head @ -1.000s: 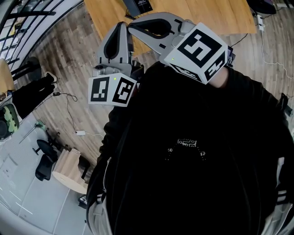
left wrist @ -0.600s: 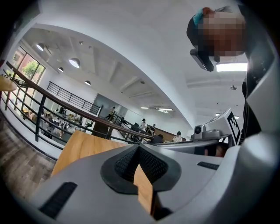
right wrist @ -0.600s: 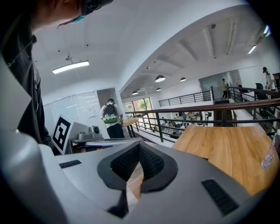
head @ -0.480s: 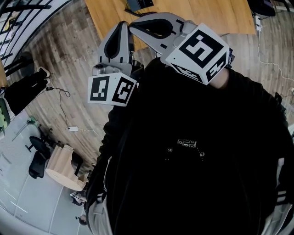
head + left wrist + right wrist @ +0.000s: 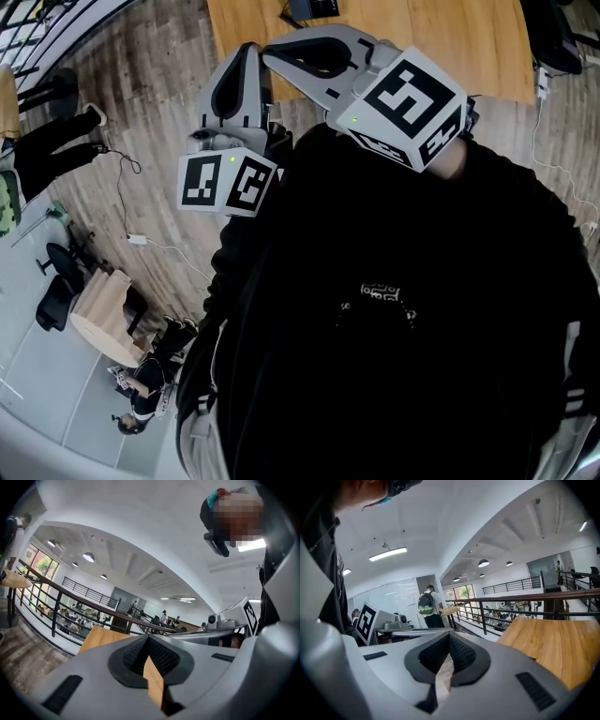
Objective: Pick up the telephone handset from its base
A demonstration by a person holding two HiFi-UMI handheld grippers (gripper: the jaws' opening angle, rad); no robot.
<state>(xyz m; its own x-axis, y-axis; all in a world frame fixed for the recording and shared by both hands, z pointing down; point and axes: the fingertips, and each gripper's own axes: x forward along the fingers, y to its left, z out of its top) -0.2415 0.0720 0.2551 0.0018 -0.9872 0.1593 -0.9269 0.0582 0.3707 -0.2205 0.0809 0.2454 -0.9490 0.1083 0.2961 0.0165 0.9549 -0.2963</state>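
Observation:
No telephone handset or base can be made out for certain. A dark object (image 5: 314, 7) lies on the wooden table (image 5: 422, 37) at the picture's top edge, cropped, and I cannot tell what it is. My left gripper (image 5: 249, 52) is held up in front of the person's black-clad chest with its jaws shut and nothing between them. My right gripper (image 5: 270, 52) lies across to the left beside it, its tips together and likewise bare. In the left gripper view the ribbed pads (image 5: 157, 656) meet. The right gripper view shows its pads (image 5: 459, 653) closed too.
A wood floor with loose cables (image 5: 141, 239) spreads to the left. A round wooden stool (image 5: 98, 314) and dark chairs (image 5: 56, 291) stand at the lower left. A black railing (image 5: 525, 597) runs beyond the table (image 5: 553, 644). A person with a backpack (image 5: 426, 604) stands far off.
The table and the floor have slid to the right in the head view, as the person turns. Both grippers keep their place before the chest, still shut.

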